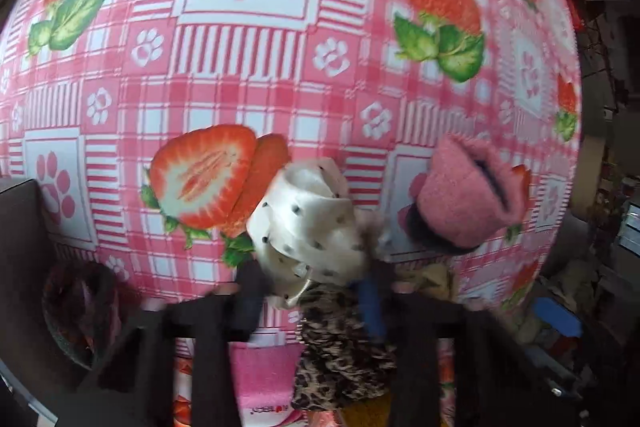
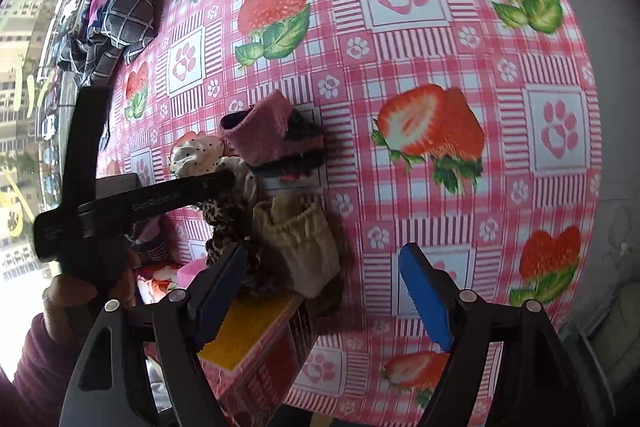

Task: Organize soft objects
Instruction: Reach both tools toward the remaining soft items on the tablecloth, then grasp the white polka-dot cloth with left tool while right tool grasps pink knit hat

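Left hand-held gripper (image 1: 316, 301) clamps leopard-print cloth (image 1: 340, 355).

1. The left gripper (image 1: 316, 295) points steeply down at a table covered by a pink checked cloth (image 1: 248, 83) printed with strawberries and paw prints.
2. Its dark fingers (image 1: 250, 299), one faced with a blue pad (image 1: 370, 307), are drawn close together on a leopard-print fabric piece (image 1: 340, 347), which hangs between them.
3. Just ahead of the fingertips, a cream fabric piece with dark dots (image 1: 308, 219) lies bunched, touching the leopard print.
4. Ahead and to the right sits a pink fuzzy item with a dark underside (image 1: 468, 195).
5. Beneath the gripper, a pink cloth (image 1: 268, 367) shows; motion blur softens the lower frame.
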Motion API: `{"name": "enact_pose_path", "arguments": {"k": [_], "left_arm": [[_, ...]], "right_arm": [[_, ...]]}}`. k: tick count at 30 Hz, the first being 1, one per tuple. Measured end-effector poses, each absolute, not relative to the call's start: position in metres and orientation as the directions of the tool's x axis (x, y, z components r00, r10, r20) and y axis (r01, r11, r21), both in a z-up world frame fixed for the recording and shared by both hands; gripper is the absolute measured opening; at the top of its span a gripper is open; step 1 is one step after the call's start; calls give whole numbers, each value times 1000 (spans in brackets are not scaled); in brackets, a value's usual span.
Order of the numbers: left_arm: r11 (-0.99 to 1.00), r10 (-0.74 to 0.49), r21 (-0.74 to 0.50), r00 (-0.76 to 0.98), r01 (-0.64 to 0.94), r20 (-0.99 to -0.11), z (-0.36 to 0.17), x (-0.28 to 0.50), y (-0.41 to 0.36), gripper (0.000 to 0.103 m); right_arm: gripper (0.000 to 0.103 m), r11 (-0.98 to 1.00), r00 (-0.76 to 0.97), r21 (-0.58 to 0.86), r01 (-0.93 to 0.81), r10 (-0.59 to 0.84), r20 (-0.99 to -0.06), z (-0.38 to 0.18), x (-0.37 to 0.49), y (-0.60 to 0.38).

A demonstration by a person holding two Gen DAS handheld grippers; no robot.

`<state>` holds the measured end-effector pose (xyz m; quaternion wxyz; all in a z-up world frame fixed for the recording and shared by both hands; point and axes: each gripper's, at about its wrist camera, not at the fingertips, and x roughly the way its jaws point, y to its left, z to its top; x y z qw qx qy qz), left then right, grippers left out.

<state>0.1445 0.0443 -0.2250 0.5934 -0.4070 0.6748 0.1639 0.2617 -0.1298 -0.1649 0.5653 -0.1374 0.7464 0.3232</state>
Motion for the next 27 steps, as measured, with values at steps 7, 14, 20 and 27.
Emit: {"name": "enact_pose_path", "arguments": {"k": [7, 14, 20, 27], "left_arm": [[565, -255, -251, 122, -786, -959, -196, 123, 67, 28], [586, -168, -195, 117, -787, -979, -173, 103, 77, 28], [632, -99, -139, 99, -762, -990, -162, 102, 66, 28], [687, -8, -84, 108, -722, -994, -133, 99, 49, 28]], "right_arm": [[80, 691, -283, 286, -663, 123, -951, -190, 264, -80], [75, 646, -252, 232, -727, 63, -966, -227, 255, -36], [30, 642, -203, 183, -744, 43, -978, -226, 250, -35], [30, 667, -189, 218, -712, 117, -975, -189, 258, -62]]}}
